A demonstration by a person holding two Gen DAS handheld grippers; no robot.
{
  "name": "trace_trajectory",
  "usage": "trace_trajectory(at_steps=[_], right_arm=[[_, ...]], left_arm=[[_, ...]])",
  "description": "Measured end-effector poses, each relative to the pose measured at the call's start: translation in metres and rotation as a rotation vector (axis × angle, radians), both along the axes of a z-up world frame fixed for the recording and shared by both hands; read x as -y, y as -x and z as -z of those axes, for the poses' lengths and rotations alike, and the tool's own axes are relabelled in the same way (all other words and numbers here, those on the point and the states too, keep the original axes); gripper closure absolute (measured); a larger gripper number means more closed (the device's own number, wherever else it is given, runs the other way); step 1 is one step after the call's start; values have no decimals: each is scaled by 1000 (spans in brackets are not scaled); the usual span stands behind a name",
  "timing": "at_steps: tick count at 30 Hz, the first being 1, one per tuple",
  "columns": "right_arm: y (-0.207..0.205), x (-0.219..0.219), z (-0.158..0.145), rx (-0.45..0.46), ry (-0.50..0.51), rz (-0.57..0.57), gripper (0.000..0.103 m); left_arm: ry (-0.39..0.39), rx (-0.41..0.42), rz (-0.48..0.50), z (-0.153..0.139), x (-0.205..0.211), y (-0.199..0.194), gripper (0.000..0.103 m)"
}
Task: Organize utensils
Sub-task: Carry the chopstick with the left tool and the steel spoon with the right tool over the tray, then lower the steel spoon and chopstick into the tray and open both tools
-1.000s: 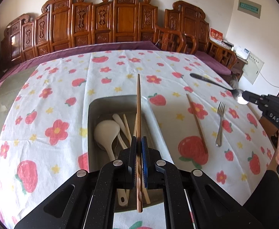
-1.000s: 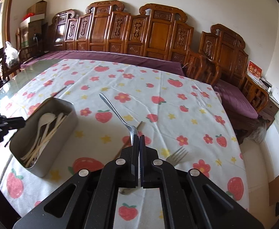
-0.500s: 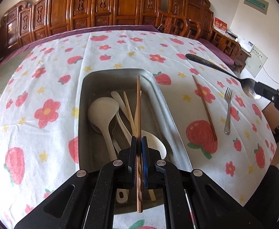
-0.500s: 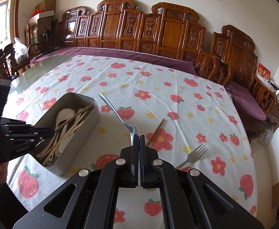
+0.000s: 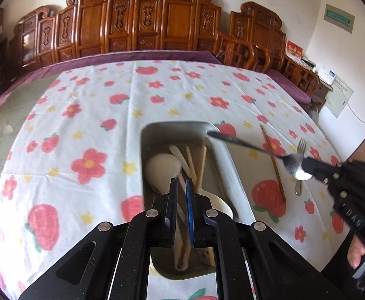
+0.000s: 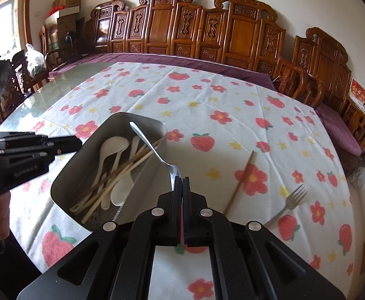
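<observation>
The left gripper [image 5: 180, 187] stands released above the rectangular metal tray [image 5: 234, 175] with white ceramic spoons [image 5: 161, 168] and pale chopsticks [image 5: 202, 160]; the right gripper [image 6: 182, 182] clamps a shiny steel spoon [image 6: 148, 142] by its bowl, the slim handle pointing forward-left over the tray; right of it lie a brown chopstick [image 6: 239, 182] and a fork [image 6: 291, 201] on the strawberry cloth [image 6: 207, 105].

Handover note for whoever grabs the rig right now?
Left gripper: open, holding nothing, over the metal tray.
Right gripper: shut on the metal spoon by its bowl, handle over the tray.
In the tray: white spoons, chopsticks.
On the tablecloth: one chopstick, one fork.
Left: release the spoon into the tray, then chopstick and fork.
</observation>
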State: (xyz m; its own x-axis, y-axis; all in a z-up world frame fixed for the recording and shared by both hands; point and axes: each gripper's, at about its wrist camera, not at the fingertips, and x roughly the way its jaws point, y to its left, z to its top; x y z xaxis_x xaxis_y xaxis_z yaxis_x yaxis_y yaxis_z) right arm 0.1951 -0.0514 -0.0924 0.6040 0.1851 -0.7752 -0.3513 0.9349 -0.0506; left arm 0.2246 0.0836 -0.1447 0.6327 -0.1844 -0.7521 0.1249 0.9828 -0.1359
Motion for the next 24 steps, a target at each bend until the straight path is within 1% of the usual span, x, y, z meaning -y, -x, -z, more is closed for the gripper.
trace_trajectory(at_steps=[4, 10, 14, 18, 24], right_arm=[[-5, -24, 9, -12, 31, -9, 101], [-22, -57, 22, -3, 135, -4, 101], [-32, -74, 29, -5, 177, 8, 101], [-33, -85, 37, -17, 195, 4, 101], [-26, -89, 42, -23, 187, -6, 101]], left_arm=[[-2, 24, -35, -10, -20, 0, 98], [-11, 48, -71, -20, -38, 1, 98], [-6, 55, -85, -23, -46, 2, 98], [1, 53, -91, -23, -50, 1, 98], [3, 53, -92, -22, -50, 1, 98]])
